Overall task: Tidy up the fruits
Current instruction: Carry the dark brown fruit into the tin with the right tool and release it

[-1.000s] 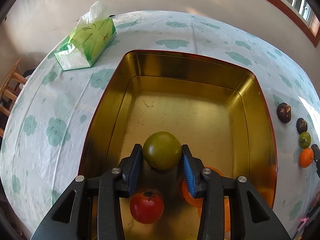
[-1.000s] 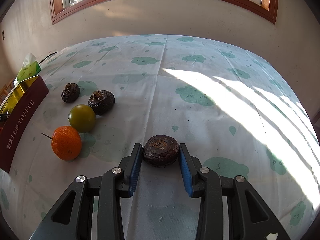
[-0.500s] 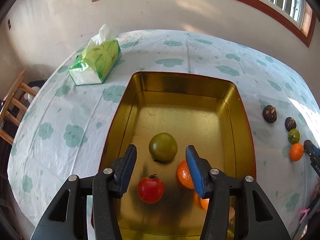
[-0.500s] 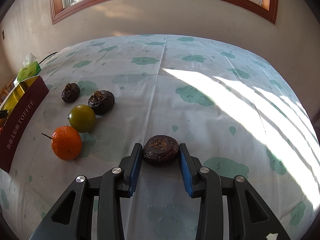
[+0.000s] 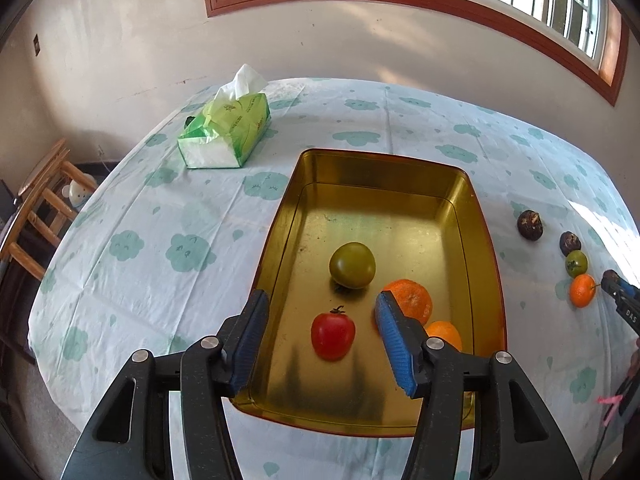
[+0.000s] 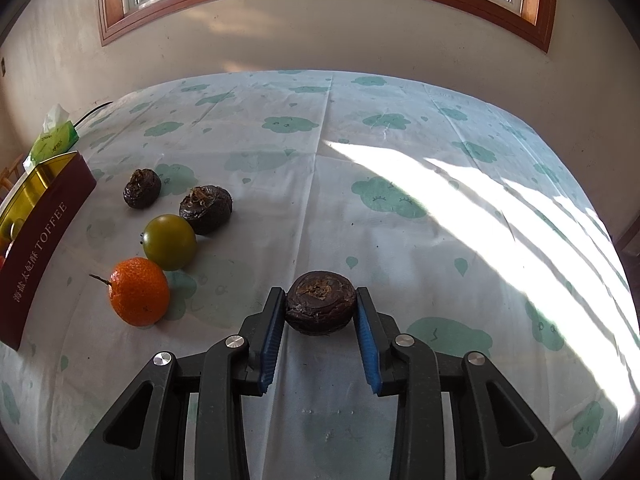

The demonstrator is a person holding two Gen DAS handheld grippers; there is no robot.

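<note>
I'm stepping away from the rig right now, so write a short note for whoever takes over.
Left claw: open, empty, above the gold tin.
Right claw: shut on a dark brown fruit.
Done: green tomato, red tomato and two oranges lie in the tin.
Left: the held fruit, plus the orange, green tomato and two dark fruits on the tablecloth.

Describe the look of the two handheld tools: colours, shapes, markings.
Both match. The left tool and right tool have matte black, speckled plastic linkage arms with triangular cut-outs and round silver rivets at the joints. Each finger carries a ribbed blue pad. No cables or sleeves are visible.
</note>
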